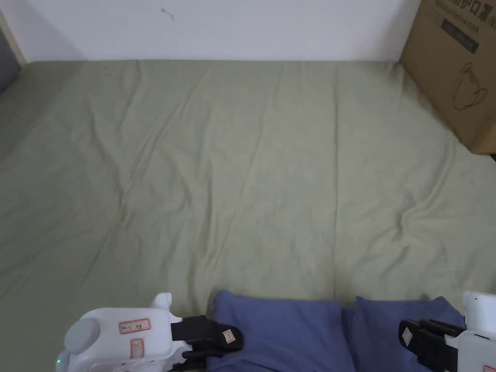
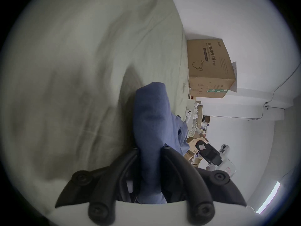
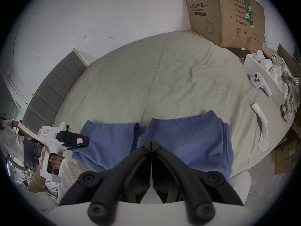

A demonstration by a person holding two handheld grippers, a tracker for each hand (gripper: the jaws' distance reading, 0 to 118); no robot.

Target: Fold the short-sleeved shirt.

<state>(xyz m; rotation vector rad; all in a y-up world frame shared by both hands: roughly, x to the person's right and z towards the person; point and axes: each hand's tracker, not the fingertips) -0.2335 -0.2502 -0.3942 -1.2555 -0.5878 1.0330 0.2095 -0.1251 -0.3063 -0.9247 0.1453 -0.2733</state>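
Two grippers flanked the blue cotton short-sleeved shirt, stretched along the near edge of the green-sheeted bed: left gripper fingers pinching its left end, right gripper fingers pressed together above its right half, apparently empty.

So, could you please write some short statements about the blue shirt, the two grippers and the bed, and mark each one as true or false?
1. The left gripper has blue fabric of the short-sleeved blue cotton shirt between its jaws. True.
2. The right gripper stands wide open. False: its jaws meet with no gap, and no fabric shows between them.
3. The brown cardboard box stands at the bed's far right corner. True.
4. The shirt lies in the middle of the pale green bed sheet. False: it lies at the near edge.
5. A white sock lies on the sheet, on the shirt's right. True.
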